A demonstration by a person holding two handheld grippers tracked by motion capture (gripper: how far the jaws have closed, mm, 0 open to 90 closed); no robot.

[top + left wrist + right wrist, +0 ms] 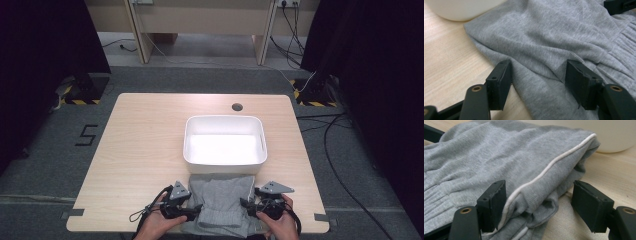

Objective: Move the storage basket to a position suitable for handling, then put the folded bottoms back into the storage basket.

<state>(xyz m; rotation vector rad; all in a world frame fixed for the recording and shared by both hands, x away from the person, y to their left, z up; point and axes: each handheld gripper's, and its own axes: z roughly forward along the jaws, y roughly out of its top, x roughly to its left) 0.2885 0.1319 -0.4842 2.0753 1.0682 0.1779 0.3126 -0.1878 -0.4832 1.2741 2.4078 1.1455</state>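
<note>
A folded grey garment (222, 202) with white piping lies at the table's near edge, just in front of a white bin (225, 120). My left gripper (196, 210) is at the garment's left side, open, with a fold of grey cloth (541, 67) between its jaws. At the garment's right side my right gripper (246, 205) stands open around the piped edge (534, 195). In the left gripper view the cloth (554, 32) spreads ahead toward the bin's corner (461, 10). The right gripper view shows the bin (614, 135) behind the cloth.
The white bin is empty and sits at the table's middle. A round cable hole (237, 107) lies behind it. Light wood table surface (140, 145) stretches to the left and right. Cables (340, 165) run over the grey floor at the right.
</note>
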